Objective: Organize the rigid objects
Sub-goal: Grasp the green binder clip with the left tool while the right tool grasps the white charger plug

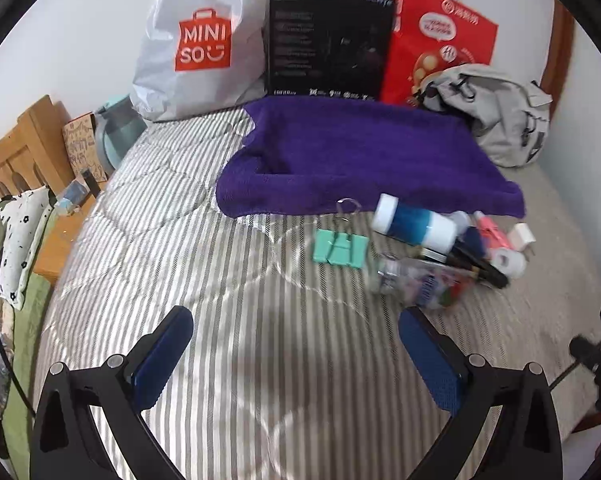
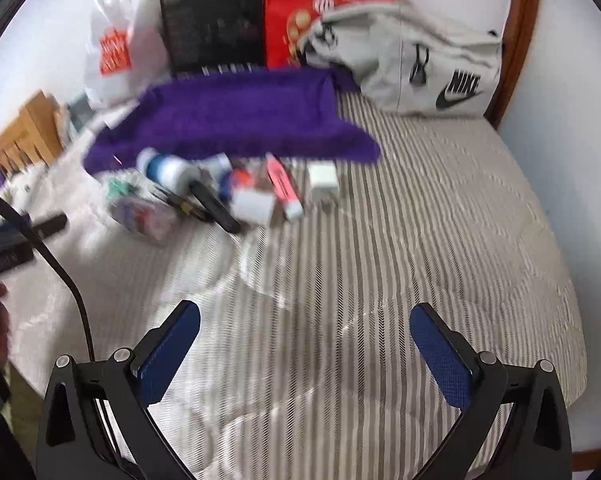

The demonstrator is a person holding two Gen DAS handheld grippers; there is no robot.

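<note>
Both tongs [image 1: 296,330] [image 2: 304,326] agape above bedspread [image 1: 204,280]

Daylight, bright and soft, both views. Sheen on the striped bed [image 1: 228,264] cover, patchy glare mid-frame. Soft shadow under each tool: left tool [image 1: 296,344], right tool [image 2: 304,340]. Strong fisheye: black vignette in the corners, walls and bed edge bowed. Left view mostly sharp, slight blur on the pile [image 1: 428,252] of small items. Right view motion-blurred all over; pile [image 2: 220,192] smeared, bags [image 2: 112,44] behind soft, tool fingers crisp.
</note>
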